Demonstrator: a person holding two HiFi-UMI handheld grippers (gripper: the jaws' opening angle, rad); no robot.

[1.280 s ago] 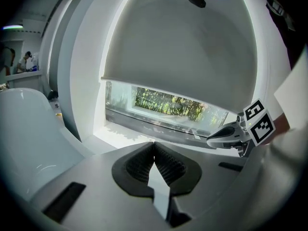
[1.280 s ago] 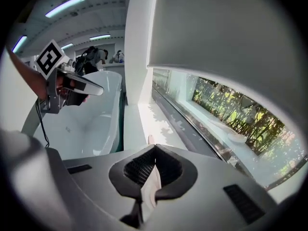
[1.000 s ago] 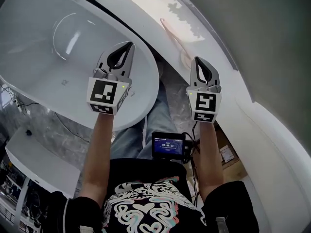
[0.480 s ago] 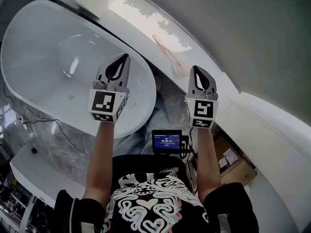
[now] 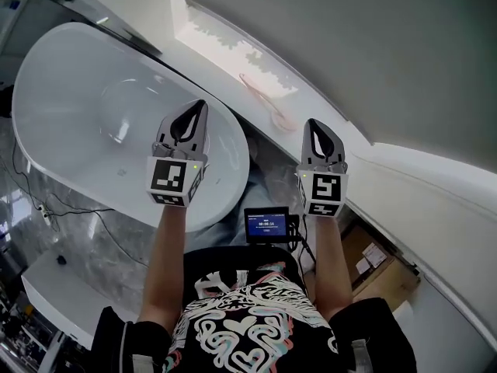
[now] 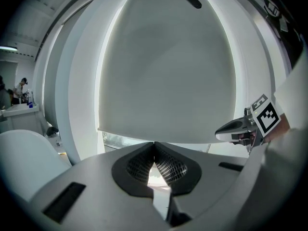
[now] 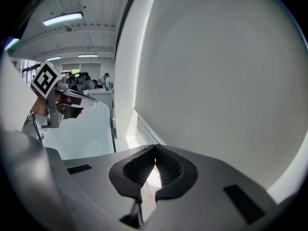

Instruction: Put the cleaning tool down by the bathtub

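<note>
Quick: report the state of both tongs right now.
Grey left tongs: shut, holding nothing.
Grey right tongs: shut, holding nothing.

Left gripper (image 5: pixel 200 107): was held out in front, jaws closed tip to tip with nothing between them.
Right gripper (image 5: pixel 314 124): was level with the left one and well apart from it, jaws likewise together and empty.
Arms: left forearm (image 5: pixel 167 263) and right forearm (image 5: pixel 326 263) were bare, stretched forward, roughly parallel.
</note>
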